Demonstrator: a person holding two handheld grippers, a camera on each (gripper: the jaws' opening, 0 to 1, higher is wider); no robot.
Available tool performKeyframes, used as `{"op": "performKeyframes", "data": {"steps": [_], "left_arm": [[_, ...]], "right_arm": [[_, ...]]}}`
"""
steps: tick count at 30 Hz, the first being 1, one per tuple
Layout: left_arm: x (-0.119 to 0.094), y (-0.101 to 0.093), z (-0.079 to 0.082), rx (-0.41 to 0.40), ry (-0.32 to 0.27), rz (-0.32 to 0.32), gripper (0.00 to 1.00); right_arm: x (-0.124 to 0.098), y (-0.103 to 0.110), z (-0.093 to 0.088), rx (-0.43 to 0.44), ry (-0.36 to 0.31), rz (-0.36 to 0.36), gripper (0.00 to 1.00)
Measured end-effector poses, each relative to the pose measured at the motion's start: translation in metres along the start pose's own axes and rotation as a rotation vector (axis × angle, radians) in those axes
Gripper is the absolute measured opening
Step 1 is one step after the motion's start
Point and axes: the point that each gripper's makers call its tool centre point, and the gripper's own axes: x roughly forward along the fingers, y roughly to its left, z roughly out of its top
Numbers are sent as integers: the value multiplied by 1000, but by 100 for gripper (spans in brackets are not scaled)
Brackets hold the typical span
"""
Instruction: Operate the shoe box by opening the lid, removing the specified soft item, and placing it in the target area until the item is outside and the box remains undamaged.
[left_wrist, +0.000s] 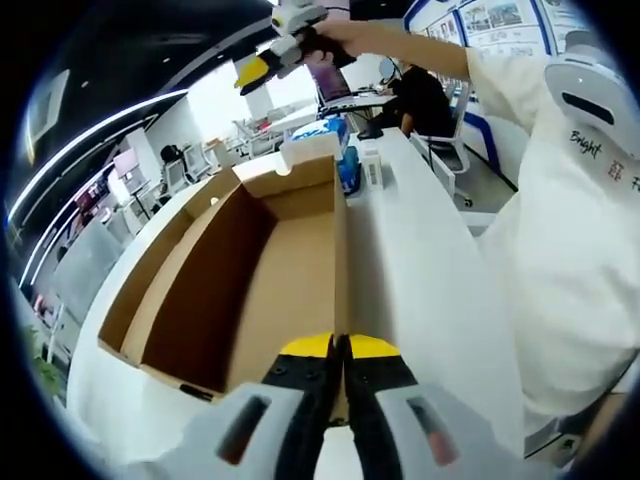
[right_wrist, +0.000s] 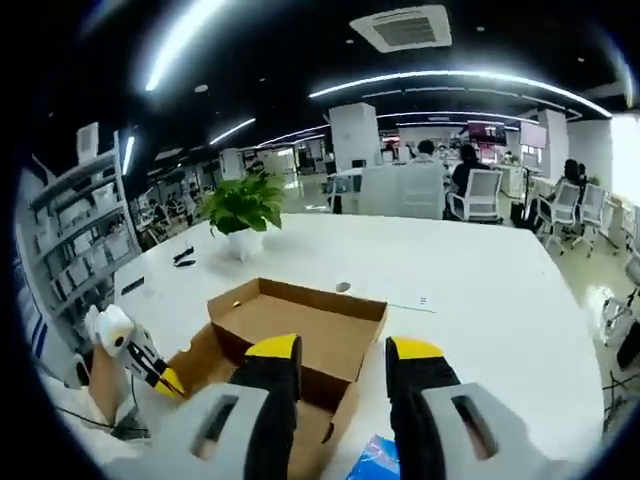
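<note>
White tabletop (left_wrist: 420, 250) carries the open shoe box (left_wrist: 250, 270), brown inside, nothing visible in it; the left gripper (left_wrist: 340, 350) hangs at the box's near edge, jaws pressed together. From the right gripper view a potted plant (right_wrist: 243, 212) stands behind the box (right_wrist: 300, 320); the right gripper (right_wrist: 343, 355) hovers above, jaws apart, holding nothing.

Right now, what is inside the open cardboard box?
In the left gripper view, the cardboard box shows bare brown floor and walls, with no item in sight. The left gripper, jaws together, covers the near corner, so that part of the floor cannot be checked.
</note>
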Motion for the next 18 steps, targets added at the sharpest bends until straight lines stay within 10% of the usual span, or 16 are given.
{"op": "performKeyframes", "data": {"steps": [4,9,11,18], "left_arm": [[0,-1,0,7,-3,7,3],[0,0,1,4,-5,3,3],[0,0,1,5,-4,0,3],[0,0,1,5,-3,5,3]], "right_arm": [[23,-8,-1,-87,102,-53,36],[45,2,-8,93,185,71,26],[59,-5,0,230,128,44,25],[85,-24,-8,166,181,-77,28]]}}
